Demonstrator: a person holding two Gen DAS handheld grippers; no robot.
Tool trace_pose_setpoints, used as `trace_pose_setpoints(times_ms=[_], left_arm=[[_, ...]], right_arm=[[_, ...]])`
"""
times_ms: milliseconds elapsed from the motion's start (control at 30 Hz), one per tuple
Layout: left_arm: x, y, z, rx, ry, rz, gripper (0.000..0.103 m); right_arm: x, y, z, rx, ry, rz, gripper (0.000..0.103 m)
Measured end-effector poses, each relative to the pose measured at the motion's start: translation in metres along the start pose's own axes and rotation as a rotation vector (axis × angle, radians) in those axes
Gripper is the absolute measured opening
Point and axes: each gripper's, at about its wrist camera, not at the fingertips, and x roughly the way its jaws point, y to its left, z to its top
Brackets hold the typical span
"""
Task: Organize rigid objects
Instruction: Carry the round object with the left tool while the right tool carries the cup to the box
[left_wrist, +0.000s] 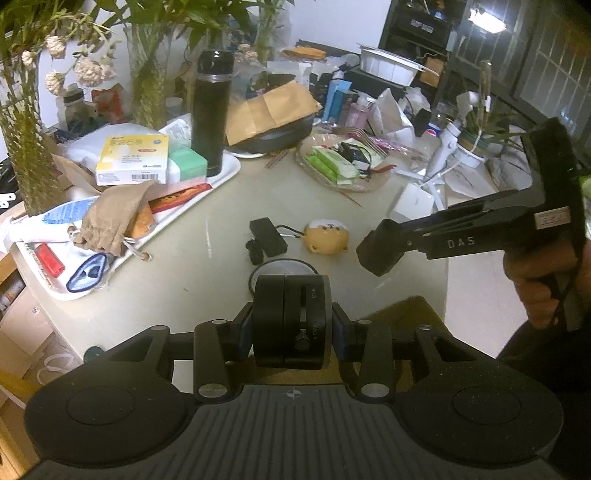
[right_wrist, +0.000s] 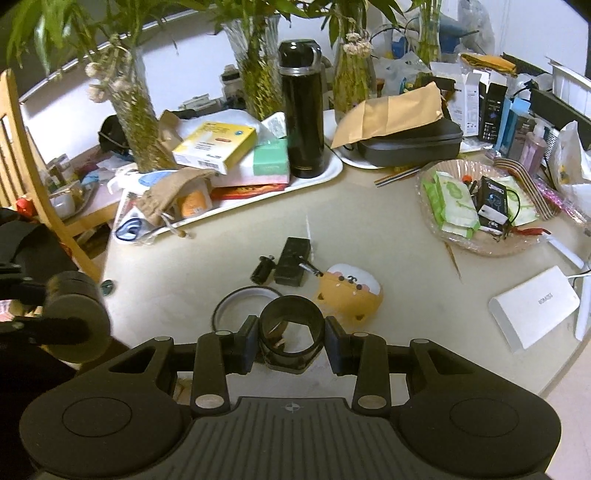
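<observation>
Between the left claw (left_wrist: 291, 325) pads sits a black disc-shaped device (left_wrist: 291, 321), clamped above the tabletop (left_wrist: 184, 266). The right claw (right_wrist: 290, 338) grips a dark open-topped cylinder (right_wrist: 290, 328); just beyond it lie a ring (right_wrist: 240, 302) and yellow toy (right_wrist: 349, 295).

The surface (right_wrist: 424, 280) is smooth, pale and faintly sheened. The tall flask (right_wrist: 301, 110) is glossy black with a bright metal band. A drawstring pouch (left_wrist: 110, 218) is coarse brown cloth. The envelope (right_wrist: 399, 110) is matt brown paper. The round black part (left_wrist: 291, 321) held in the left fingers (left_wrist: 245, 332) is matt plastic; the ring-shaped cylinder (right_wrist: 291, 328) in the right fingers (right_wrist: 334, 343) looks glossy dark plastic
</observation>
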Motion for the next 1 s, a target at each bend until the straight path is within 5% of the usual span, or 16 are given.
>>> trace_pose_setpoints(times_ms=[600,1000], left_arm=[[0.034,-0.044,-0.025,0.055,0.113,-0.065,0.04],[0.032,-0.038,-0.022,0.031,0.075,-0.034,0.041]], right_arm=[[-0.045,0.012,-0.041,0.012,-0.002,0.044,0.04],[-0.057,0.009,-0.057,0.038,0.001,0.054,0.04]])
